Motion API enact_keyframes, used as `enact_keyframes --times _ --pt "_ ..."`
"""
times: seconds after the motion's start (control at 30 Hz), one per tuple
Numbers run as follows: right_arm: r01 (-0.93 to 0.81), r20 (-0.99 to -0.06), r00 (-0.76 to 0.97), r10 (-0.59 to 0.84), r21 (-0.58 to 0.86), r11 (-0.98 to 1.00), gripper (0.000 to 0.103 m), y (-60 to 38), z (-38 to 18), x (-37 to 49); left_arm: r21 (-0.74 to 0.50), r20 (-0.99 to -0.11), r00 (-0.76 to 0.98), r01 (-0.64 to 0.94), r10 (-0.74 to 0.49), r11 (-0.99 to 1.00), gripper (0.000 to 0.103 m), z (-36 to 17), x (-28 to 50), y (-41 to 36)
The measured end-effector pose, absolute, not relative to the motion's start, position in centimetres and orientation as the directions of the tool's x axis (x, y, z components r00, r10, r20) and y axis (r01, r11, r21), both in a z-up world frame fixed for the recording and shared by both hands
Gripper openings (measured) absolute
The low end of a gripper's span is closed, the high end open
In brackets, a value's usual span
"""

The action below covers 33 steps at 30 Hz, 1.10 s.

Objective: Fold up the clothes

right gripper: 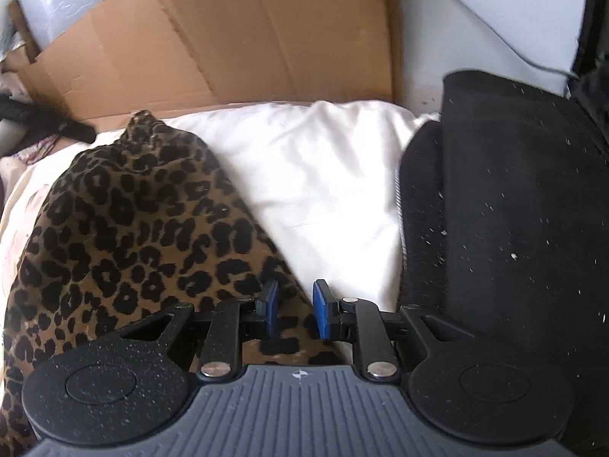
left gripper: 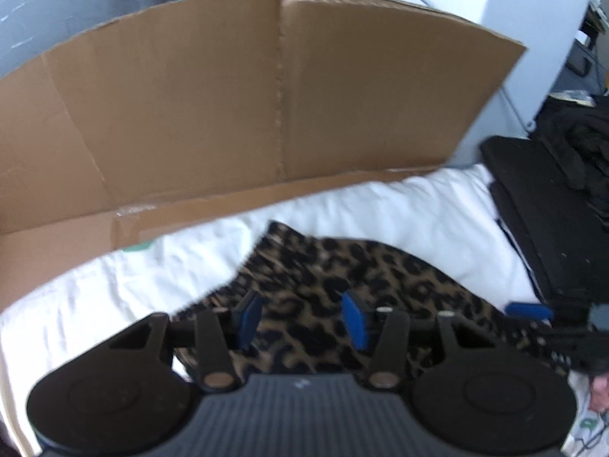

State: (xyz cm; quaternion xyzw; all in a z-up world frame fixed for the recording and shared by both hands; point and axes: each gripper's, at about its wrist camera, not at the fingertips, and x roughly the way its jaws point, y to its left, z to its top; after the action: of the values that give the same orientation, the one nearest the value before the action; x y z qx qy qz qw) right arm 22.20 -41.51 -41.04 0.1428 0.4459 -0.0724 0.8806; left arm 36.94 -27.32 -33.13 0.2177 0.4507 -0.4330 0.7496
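A leopard-print garment (left gripper: 342,266) lies rumpled on a white sheet (left gripper: 418,209). My left gripper (left gripper: 302,320) hovers over its near part, open, with nothing between the blue pads (left gripper: 354,321). At the right edge of the left wrist view, one blue pad (left gripper: 529,310) of my right gripper shows beside the garment's right side. In the right wrist view the leopard-print garment (right gripper: 133,236) fills the left half, bunched into a peak at the far end. My right gripper (right gripper: 296,310) stands open with a narrower gap, and the garment's right edge runs under that gap.
A flattened cardboard sheet (left gripper: 228,106) stands upright along the far side of the white sheet (right gripper: 323,175). A black padded object (right gripper: 514,209) borders the sheet on the right. A dark blurred shape (right gripper: 45,122) sits at the far left.
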Motion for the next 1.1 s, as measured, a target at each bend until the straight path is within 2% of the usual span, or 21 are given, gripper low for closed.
enact_keyframes --times 0.13,0.43,0.53,0.67,1.03,1.1 --pt "0.269 -0.792 0.611 0.007 0.216 0.939 0.026 -42.4 -40.4 21.6 -0.096 -0.863 0.19 0.848 -0.468 0.522 0.045 -34.1 35.8 -27.3" --pt "0.233 -0.744 0.666 0.052 0.274 0.933 0.027 -42.8 -38.5 19.9 -0.125 -0.871 0.163 0.839 -0.463 0.53 0.044 -37.0 34.9 -27.7" --pt "0.209 -0.74 0.668 0.08 0.29 0.934 0.027 -42.1 -38.4 19.5 -0.088 -0.89 0.173 0.844 -0.423 0.53 0.042 -38.3 34.9 -28.1" --pt "0.177 -0.734 0.669 0.117 0.31 0.934 0.027 -41.3 -38.4 18.9 -0.041 -0.897 0.201 0.849 -0.393 0.527 0.03 -38.6 34.8 -28.2" --pt "0.152 -0.736 0.654 0.175 0.354 0.923 0.029 -39.5 -39.3 18.8 -0.007 -0.91 0.213 0.85 -0.355 0.527 0.03 -38.1 35.3 -26.3" --pt "0.148 -0.746 0.642 0.177 0.347 0.926 0.029 -39.3 -39.7 19.0 0.011 -0.914 0.224 0.847 -0.338 0.531 0.027 -38.6 35.5 -26.0"
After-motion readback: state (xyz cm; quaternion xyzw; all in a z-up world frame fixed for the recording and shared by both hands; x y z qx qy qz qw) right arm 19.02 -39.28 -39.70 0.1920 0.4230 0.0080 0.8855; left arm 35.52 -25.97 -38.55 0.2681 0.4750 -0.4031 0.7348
